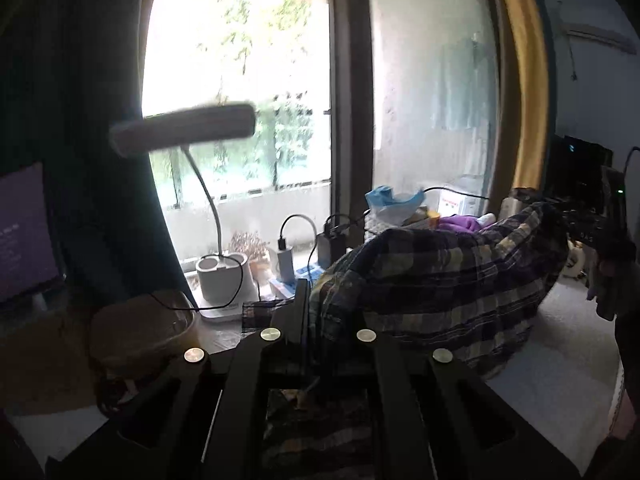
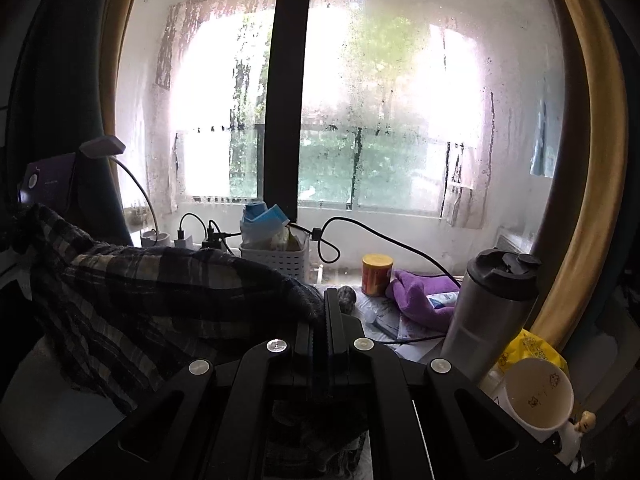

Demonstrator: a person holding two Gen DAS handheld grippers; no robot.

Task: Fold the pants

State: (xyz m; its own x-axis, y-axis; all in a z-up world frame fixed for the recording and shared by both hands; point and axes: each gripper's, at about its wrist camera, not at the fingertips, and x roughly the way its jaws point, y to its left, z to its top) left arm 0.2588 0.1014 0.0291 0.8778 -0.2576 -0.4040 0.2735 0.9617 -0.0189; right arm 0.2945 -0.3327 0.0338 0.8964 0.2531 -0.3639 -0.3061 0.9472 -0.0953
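Up off the bed, the pants (image 1: 440,276) hang between my left gripper (image 1: 310,312) and right gripper (image 2: 326,320), both clamped on cloth. I'm mid-fold. Next, lay that edge down flat toward 12 o'clock.

Pants (image 1: 440,280): dark navy and cream plaid; cloth (image 2: 420,300): purple; can (image 2: 376,276): yellow and orange; basket (image 2: 280,258): white.

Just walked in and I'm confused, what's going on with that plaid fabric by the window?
A person is folding dark plaid pants with two handheld grippers. The left gripper and the right gripper each have their jaws shut on the cloth, which hangs lifted between them above the white surface, in front of the cluttered windowsill.
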